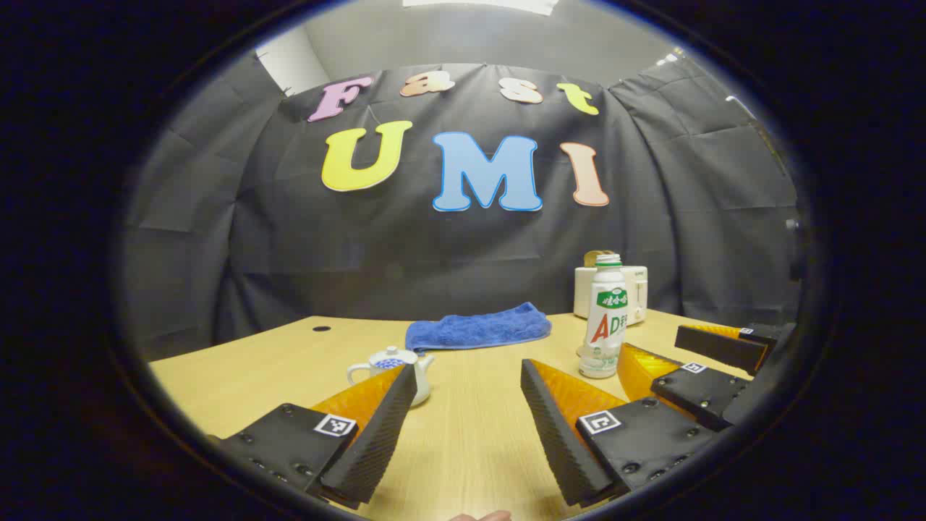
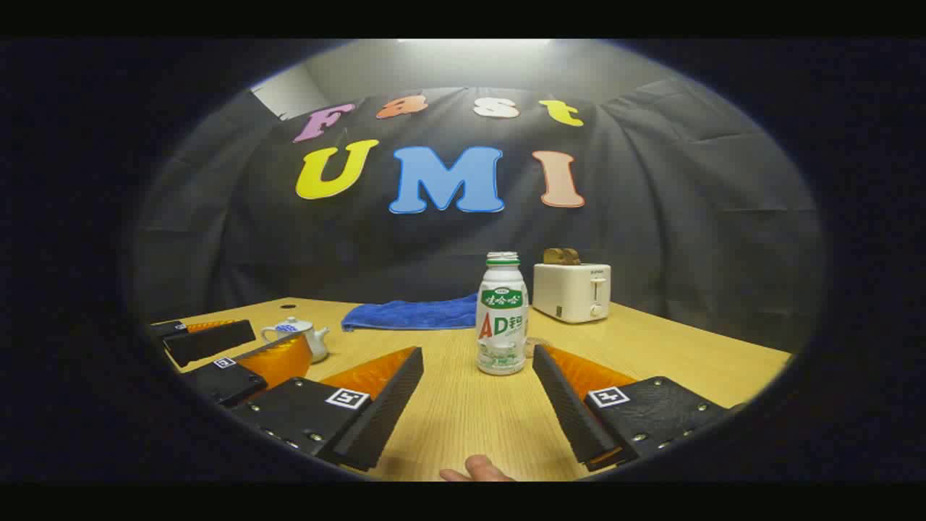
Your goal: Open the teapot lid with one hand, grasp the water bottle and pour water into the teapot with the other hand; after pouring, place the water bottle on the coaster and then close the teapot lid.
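A fingertip (image 2: 477, 470) shows at the near table (image 2: 463, 420) edge, between the right gripper (image 2: 477, 369) fingers. Both grippers are wide apart and hold nothing. Past the left gripper (image 1: 469, 376) tips, from left to right: one teapot (image 1: 394, 365) with lid on, just behind its left finger, one blue towel (image 1: 477, 327), one water bottle (image 1: 605, 318) upright, one toaster (image 2: 571, 291).

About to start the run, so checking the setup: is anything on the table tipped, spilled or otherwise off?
Nothing stands out. The water bottle stands upright, the teapot sits upright with its lid on, the blue towel lies flat, and the toaster holds bread. No spill shows on the table. Both claws are open.
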